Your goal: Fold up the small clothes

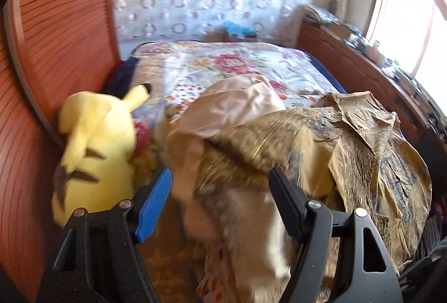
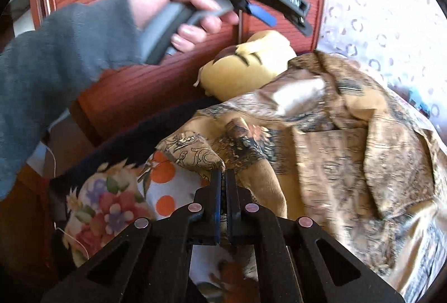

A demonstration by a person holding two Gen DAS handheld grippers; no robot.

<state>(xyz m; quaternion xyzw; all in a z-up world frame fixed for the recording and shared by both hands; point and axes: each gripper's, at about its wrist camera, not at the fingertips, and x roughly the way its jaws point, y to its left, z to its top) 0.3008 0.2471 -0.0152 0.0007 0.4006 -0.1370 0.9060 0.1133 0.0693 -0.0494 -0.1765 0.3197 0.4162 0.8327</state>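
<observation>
My L gripper [image 1: 220,191]: jaws wide apart, nothing between, raised above brown patterned shirt [image 1: 349,141]; shirt crumpled on floral bedspread [image 1: 223,62] just ahead and below, near part motion-blurred, lower edge cut off by gripper body. Yellow plush toy [image 1: 95,152] to L of it, against wood headboard [image 1: 56,37].
My R gripper [image 2: 223,177]: jaws pressed together; shirt hem at tips, can't tell if cloth pinched. My L hand [image 2: 173,9] w/ gripper up ahead-L, blurred.
</observation>
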